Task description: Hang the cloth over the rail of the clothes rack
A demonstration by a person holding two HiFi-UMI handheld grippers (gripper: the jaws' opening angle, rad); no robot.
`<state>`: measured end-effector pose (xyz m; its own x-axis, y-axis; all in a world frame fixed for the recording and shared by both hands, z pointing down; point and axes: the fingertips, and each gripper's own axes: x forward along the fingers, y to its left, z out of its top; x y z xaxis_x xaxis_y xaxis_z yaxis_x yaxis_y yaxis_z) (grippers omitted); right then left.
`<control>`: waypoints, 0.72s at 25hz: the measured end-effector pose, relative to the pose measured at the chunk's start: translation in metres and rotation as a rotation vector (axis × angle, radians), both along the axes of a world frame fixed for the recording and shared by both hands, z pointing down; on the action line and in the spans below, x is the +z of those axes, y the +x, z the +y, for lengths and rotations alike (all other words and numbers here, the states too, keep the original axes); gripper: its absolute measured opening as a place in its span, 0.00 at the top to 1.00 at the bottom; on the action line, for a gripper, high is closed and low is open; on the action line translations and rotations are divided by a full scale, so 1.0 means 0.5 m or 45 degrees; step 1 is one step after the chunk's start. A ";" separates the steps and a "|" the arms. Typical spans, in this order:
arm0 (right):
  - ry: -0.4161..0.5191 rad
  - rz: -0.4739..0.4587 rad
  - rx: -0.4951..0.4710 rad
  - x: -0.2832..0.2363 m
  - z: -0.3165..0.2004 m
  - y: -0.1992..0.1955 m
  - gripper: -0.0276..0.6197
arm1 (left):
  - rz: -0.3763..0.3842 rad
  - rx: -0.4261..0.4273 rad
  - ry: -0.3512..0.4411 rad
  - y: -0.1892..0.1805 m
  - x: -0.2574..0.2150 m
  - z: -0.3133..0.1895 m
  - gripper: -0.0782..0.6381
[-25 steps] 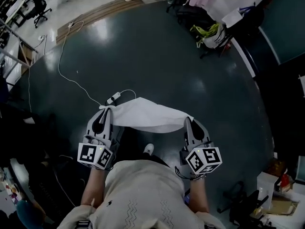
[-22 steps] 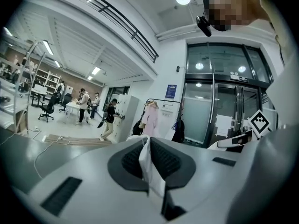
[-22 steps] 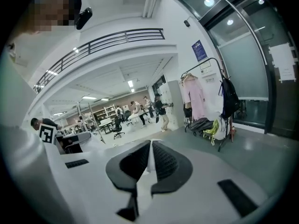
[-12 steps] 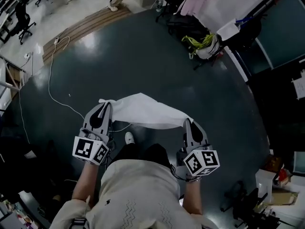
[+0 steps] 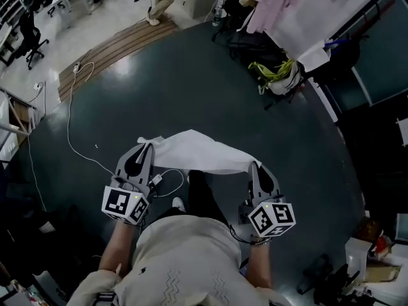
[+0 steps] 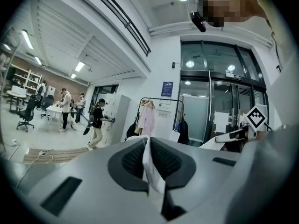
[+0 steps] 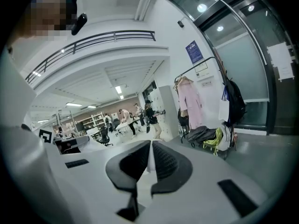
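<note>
A white cloth (image 5: 201, 153) hangs stretched between my two grippers above the dark floor. My left gripper (image 5: 143, 157) is shut on its left corner, and a thin strip of cloth (image 6: 148, 164) shows pinched between the dark pads. My right gripper (image 5: 254, 169) is shut on the right corner, with cloth (image 7: 150, 158) between its pads. The clothes rack (image 6: 159, 113) stands ahead by the glass wall. A pink garment (image 7: 189, 101) hangs from its rail (image 6: 161, 99). In the head view the rack (image 5: 264, 5) is at the top edge.
A white cable (image 5: 76, 123) winds over the floor at left, and its plug (image 5: 156, 180) lies by my left gripper. Bags with a yellow-green one (image 5: 278, 72) sit under the rack. A wooden strip (image 5: 115, 43) edges the floor. People (image 6: 97, 120) stand by lockers beyond.
Both grippers have moved forward together with the cloth still stretched between them. The plug, once ahead of the cloth, now lies behind it. The rack and the bags show further down in the picture.
</note>
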<state>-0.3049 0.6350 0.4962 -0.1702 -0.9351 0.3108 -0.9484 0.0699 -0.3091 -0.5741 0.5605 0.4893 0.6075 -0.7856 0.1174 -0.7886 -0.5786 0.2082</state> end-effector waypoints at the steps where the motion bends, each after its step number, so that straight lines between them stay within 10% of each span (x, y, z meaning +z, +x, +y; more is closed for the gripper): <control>1: 0.001 -0.007 0.002 0.006 -0.033 0.013 0.92 | -0.014 0.007 0.007 0.012 -0.001 -0.032 0.86; 18: 0.041 -0.016 -0.033 -0.042 -0.566 0.224 0.92 | 0.062 -0.038 0.054 0.222 -0.072 -0.564 0.86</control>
